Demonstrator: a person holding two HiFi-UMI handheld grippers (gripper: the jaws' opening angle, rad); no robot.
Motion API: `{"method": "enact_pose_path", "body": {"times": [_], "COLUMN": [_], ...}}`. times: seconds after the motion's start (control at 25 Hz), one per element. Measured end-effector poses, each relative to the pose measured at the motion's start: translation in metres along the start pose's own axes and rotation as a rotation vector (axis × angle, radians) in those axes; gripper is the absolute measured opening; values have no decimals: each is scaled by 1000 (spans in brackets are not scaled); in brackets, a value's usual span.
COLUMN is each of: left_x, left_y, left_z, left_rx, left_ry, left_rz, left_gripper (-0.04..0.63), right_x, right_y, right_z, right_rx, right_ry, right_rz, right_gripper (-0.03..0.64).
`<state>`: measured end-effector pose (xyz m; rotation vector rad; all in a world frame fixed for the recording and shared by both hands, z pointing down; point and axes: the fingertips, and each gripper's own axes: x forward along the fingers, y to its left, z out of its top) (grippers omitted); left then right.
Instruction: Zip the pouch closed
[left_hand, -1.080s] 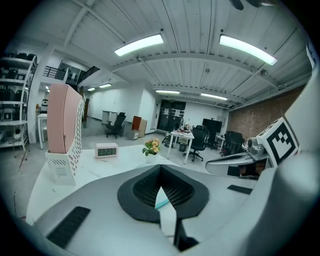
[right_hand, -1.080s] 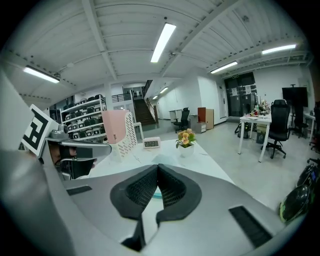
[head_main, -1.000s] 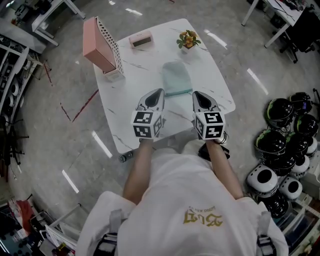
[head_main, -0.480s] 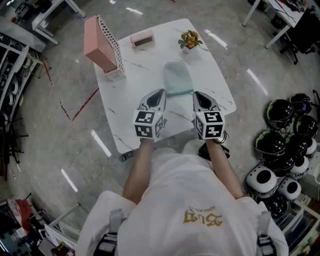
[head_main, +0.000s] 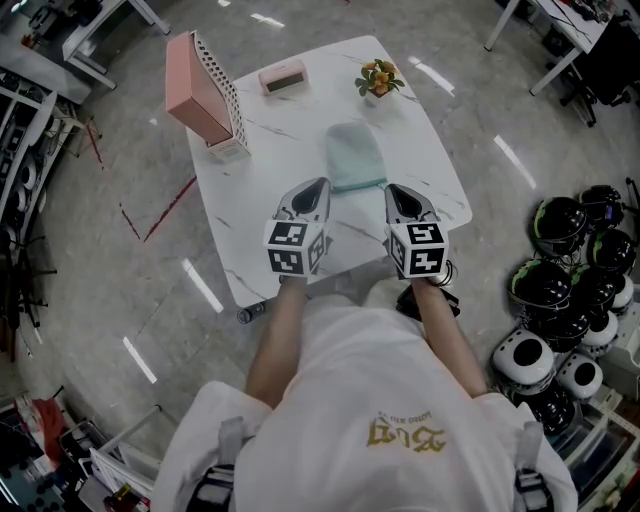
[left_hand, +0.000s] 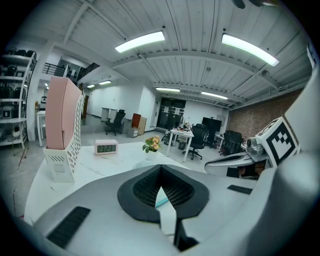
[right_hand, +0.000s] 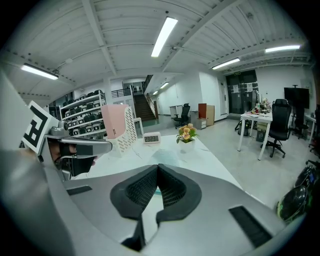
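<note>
A person in a white shirt stands at the lower edge of a white, marble-patterned square table (head_main: 425, 150), holding one gripper in each hand. In the head view the left tongs (head_main: 318, 186) and the right tongs (head_main: 393, 188) sit side by side over the lower part of the table, both pointing up the frame.

A pale mint-green soft pouch (head_main: 354, 155) lies flat near the middle of the table, lengthwise up the frame. Its lower end sits between the two tong tips, which flank its corners; whether they touch it cannot be told, nor whether its zip is done up.

In the left gripper view the left tongs (left_hand: 160, 174) are closed, their black ribbed pads meeting at the tips with nothing between them; a sliver of the pouch shows through the gap below the tips. In the right gripper view the right tongs (right_hand: 157, 172) are likewise closed and empty, with the pouch (right_hand: 163, 157) lying just beyond them.

At the upper left of the table stands a pink upright file holder with a white perforated side (head_main: 205, 95). A small pink digital clock (head_main: 283, 78) sits at the upper edge, and a little potted plant with orange and yellow flowers (head_main: 376, 80) stands to its right. A cluster of black and white helmets (head_main: 565, 290) lies on the grey floor at the right of the frame.
</note>
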<state>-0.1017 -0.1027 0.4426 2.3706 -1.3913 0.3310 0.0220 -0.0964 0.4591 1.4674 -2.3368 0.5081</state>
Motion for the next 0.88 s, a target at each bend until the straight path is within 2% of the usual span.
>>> {"method": "enact_pose_path", "body": {"times": [0.88], "left_x": [4], "left_y": [-8], "left_z": [-8], "left_rx": [0], "left_ry": [15], "left_rz": [-1], "left_gripper": [15], "right_x": [-5], "right_y": [-12], "right_z": [-12], "right_rx": [13], "right_ry": [16], "right_rz": [-5], "right_gripper": [12]}}
